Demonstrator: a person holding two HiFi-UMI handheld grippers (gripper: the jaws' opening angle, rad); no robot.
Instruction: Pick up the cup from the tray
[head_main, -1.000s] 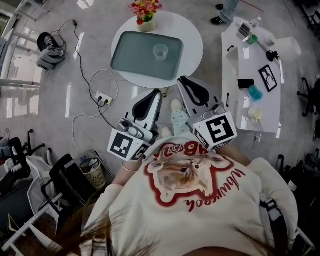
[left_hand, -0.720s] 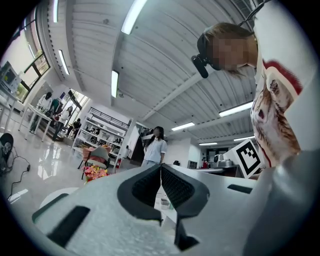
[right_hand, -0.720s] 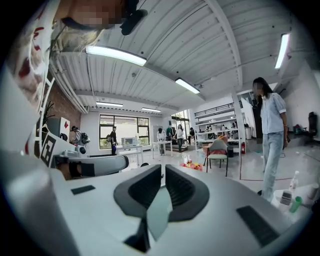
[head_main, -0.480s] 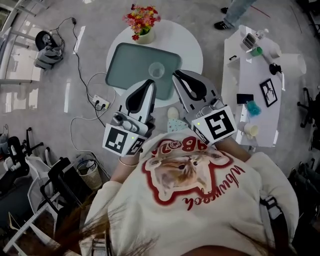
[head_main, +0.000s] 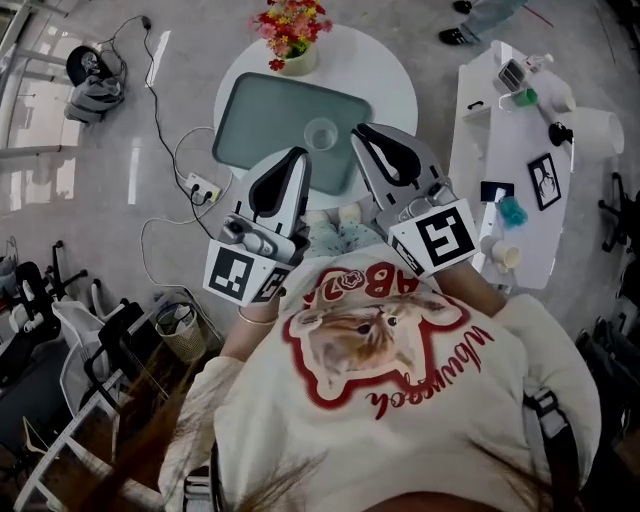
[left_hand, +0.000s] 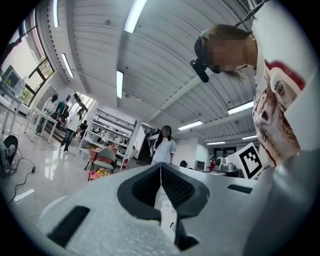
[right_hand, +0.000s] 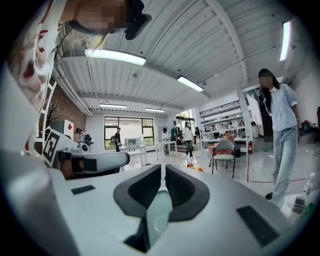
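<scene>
You stand on a glossy grey floor (head_main: 110, 190), a round white table (head_main: 385, 82) ahead of you, a long white table (head_main: 468, 175) to your right, a wire basket (head_main: 183, 333) and black chairs (head_main: 112, 352) at your left, with strip lights (left_hand: 134, 15) on a ribbed white ceiling (left_hand: 165, 60) and big windows (right_hand: 125, 127) in the far wall.

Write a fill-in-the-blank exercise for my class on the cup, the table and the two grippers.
1. The cup stands on the ___.
2. The table under it is ___ in shape.
3. The left gripper and the right gripper both have their jaws ___.
Missing words: tray; round; shut.
</scene>
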